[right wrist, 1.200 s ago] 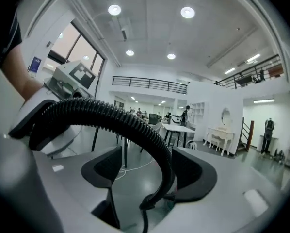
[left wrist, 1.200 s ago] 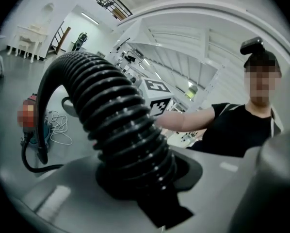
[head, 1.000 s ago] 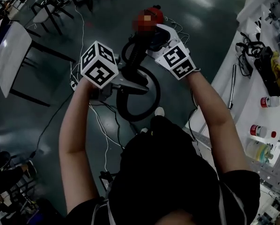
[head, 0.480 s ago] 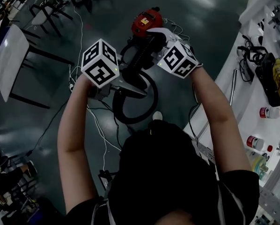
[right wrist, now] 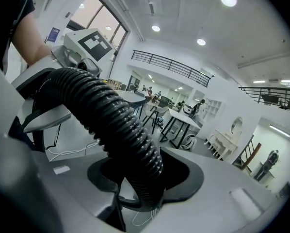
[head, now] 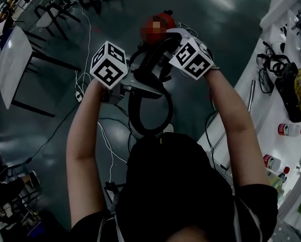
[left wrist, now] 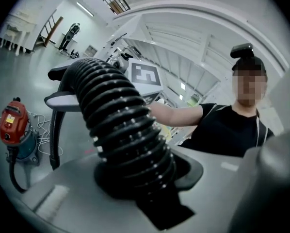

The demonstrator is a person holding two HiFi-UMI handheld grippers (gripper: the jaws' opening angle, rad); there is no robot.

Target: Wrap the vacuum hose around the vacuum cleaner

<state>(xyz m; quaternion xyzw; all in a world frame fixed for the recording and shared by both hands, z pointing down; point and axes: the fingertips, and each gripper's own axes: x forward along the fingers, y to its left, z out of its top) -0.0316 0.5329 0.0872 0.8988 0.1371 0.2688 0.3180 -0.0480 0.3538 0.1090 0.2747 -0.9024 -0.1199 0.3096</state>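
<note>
A black ribbed vacuum hose [head: 151,110] hangs in a loop in front of the person, above the dark floor. The red vacuum cleaner [head: 160,21] stands on the floor beyond both grippers and shows at the left of the left gripper view [left wrist: 12,125]. My left gripper [head: 139,87] is shut on the hose [left wrist: 118,120], which rises from between its jaws. My right gripper [head: 163,45] has the hose [right wrist: 116,125] between its jaws. They are closing, with a dark gap still beside the hose. The two grippers are held close together.
A white workbench [head: 271,110] with bottles [head: 290,129], a black bag [head: 289,82] and tools runs along the right. A white table [head: 12,59] and chairs [head: 55,9] stand at the upper left. White cables [head: 107,140] trail over the floor under the hose.
The right gripper's jaws have come in around the hose. Both grippers have shifted slightly, and the hanging loop has drawn narrower and closer to the person.
</note>
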